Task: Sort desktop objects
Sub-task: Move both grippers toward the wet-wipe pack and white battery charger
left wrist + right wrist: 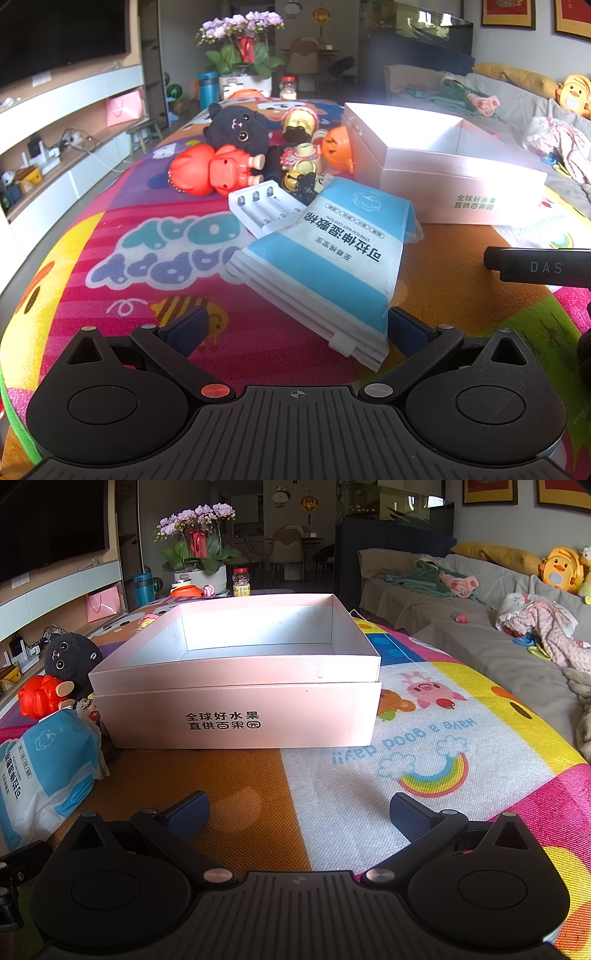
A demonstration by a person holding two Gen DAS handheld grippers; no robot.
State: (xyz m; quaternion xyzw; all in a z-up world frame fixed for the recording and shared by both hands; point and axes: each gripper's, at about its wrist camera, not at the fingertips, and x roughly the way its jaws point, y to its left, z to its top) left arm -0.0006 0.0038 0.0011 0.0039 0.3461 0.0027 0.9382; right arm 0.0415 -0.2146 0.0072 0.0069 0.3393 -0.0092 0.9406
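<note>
Both tools idle, nothing held. Left gripper (295,332) has its jaws spread wide over the colourful printed play mat (129,258); the near corner of the flat blue-and-white soft plastic pack of cotton wipes (332,258) lies between the blue pads, untouched as far as I can tell. Right gripper (299,812) is equally wide apart, empty, facing the open pale pink cardboard box (236,716), which has nothing in it.

Clutter sits left of the box: wipes pack nearest, leaning on a clear plastic case of batteries (258,206); behind it a glossy red-orange plastic figurine on its side (214,170), a black plush cat toy (238,129), an orange pumpkin-shaped plastic ball (336,146), and small gold bells (295,177).

Handling guess: the wipes pack is light, floppy and slick-skinned; it will sag if pinched at a corner, so grab across a long edge near the middle. Plush is soft, forgiving, take it anywhere. Figurine is hard and smooth, likely slippery; pinch the narrow body. Battery case is rigid; take it across its short sides.
</note>
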